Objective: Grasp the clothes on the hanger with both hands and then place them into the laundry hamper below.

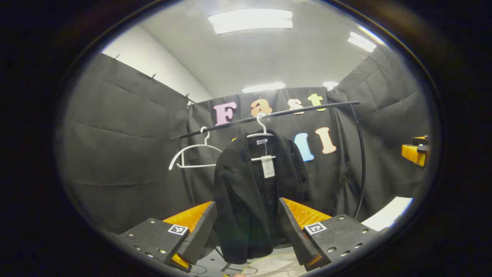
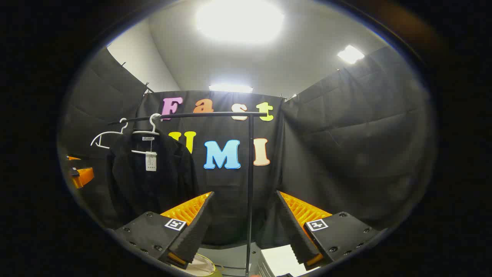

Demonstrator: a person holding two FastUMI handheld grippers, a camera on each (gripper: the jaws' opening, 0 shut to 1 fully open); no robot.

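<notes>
A black jacket point(image 1: 246, 192) with a white tag hangs on a white hanger point(image 1: 262, 132) from the black rail point(image 1: 269, 114), straight ahead in the left gripper view. My left gripper point(image 1: 246, 227) is open, short of the jacket, its fingers framing the lower part. In the right gripper view the jacket point(image 2: 150, 181) hangs to the left on the rail point(image 2: 200, 114). My right gripper point(image 2: 246, 227) is open with nothing between its fingers, facing the rack's upright post point(image 2: 250, 184). The hamper's pale rim point(image 1: 265, 261) peeks out below the jacket, and the hamper rim point(image 2: 201, 265) also shows at the bottom.
A second, bare white hanger point(image 1: 192, 154) hangs left of the jacket, the bare hanger point(image 2: 105, 138) also at the rail's left end. The other gripper's orange body point(image 1: 417, 152) shows at the far right, and an orange gripper part point(image 2: 80, 175) at the far left. Black cloth walls surround the rack.
</notes>
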